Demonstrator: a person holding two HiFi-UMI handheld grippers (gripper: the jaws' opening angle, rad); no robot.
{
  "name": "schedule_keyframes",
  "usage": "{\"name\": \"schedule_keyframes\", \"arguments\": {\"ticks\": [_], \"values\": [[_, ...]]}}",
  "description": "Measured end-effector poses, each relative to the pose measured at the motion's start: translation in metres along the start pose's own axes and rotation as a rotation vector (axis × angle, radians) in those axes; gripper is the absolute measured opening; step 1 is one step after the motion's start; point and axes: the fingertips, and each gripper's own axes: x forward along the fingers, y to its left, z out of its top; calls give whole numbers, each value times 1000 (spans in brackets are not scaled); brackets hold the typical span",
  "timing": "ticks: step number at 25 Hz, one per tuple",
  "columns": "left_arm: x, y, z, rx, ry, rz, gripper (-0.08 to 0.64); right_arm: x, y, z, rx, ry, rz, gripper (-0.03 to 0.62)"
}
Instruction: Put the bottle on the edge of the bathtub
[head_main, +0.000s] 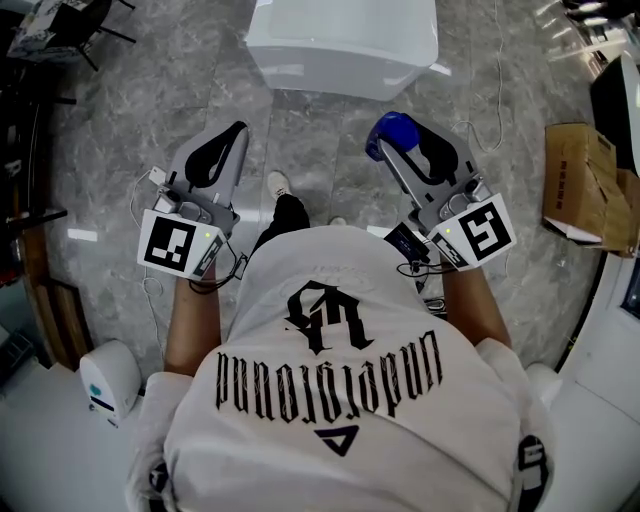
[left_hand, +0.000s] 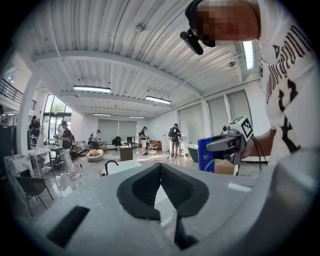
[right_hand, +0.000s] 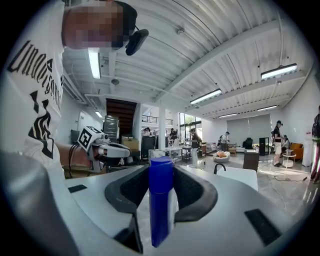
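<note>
Tongs first: the left tongs (left_hand: 160, 166) are pinched together with nothing in them, held up over the grey marble floor (head_main: 120, 130). Over on the right, the right tongs (right_hand: 160, 171) are clamped on a tall blue cylindrical bottle (head_main: 390, 133). It's up in the air, near the white bathtub (head_main: 345, 45) but not on its edge yet.

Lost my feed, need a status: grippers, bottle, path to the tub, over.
Left gripper shut, empty. Right gripper shut on blue bottle. Bathtub ahead, bottle not yet on its edge. Nothing seen in the way.
</note>
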Motion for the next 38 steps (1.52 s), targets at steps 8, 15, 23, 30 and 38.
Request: {"name": "schedule_keyframes", "arguments": {"ticks": [8,15,23,30,38], "values": [[-2,85,5,3,-21,-22,15,80,-2,25,-22,2,-22,153],[-22,154,7,10,-51,-31,15,148,2,44,-39,-8,-55,153],[-56,221,-5,-13,-69,-20,15,221,26,64,-68,-1,-49,153],[-64,228,-5,-20,-79,8,15,242,33,68,-72,-1,-8,153],[-64,244,-13,-25,-56,43,15,271,29,68,-81,-13,38,153]]}}
